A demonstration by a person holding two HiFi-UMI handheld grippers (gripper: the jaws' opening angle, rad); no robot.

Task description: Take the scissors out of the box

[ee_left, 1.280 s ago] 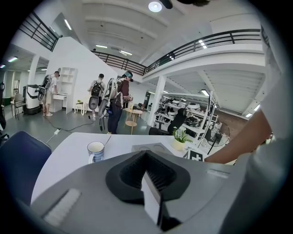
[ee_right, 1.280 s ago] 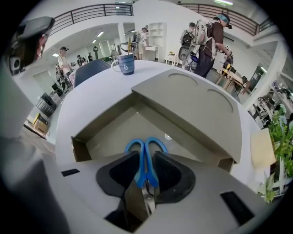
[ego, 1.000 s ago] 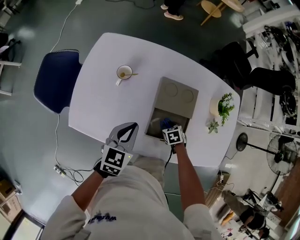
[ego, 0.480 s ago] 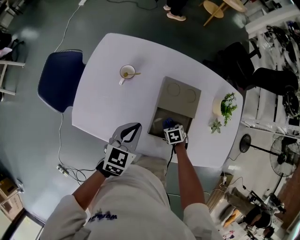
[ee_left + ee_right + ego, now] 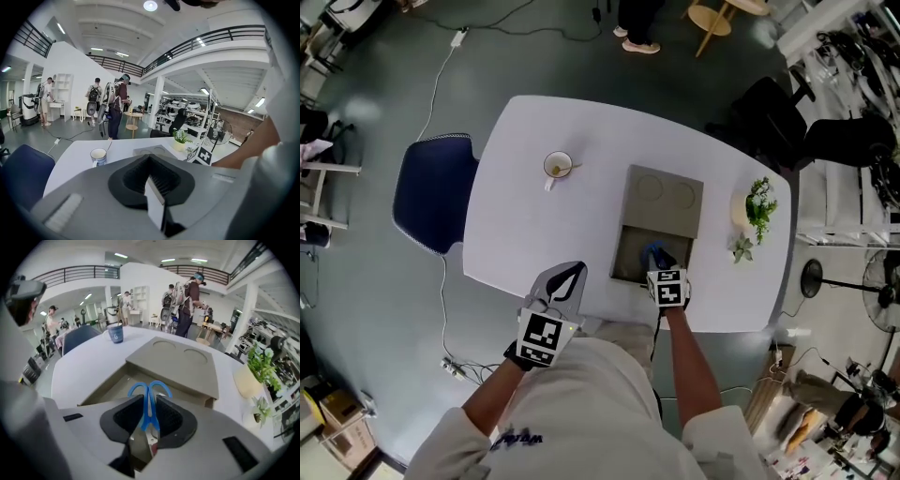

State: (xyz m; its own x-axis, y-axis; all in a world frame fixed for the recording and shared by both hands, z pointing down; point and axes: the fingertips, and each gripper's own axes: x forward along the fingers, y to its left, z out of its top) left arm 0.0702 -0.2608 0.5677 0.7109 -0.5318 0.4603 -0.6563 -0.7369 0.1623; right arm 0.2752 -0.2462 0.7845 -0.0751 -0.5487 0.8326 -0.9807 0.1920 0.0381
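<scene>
White worktop (image 5: 525, 206): box (image 5: 664, 202) open. Right hand-held gripper (image 5: 150, 420), clamped on blue scissors (image 5: 149, 408), now higher than before. Left hand-held gripper (image 5: 154, 197) closed, empty, unmoved.

The left gripper (image 5: 150, 164) points across a white table (image 5: 75, 159), its jaws pressed together with nothing between them. Beyond the tips stand a mug (image 5: 98, 156) on the left, a grey box (image 5: 149, 151) in the middle and a potted plant (image 5: 179, 139) further right. A dark blue chair (image 5: 21, 171) sits at the table's left edge, and people (image 5: 115, 105) stand on the floor behind.
</scene>
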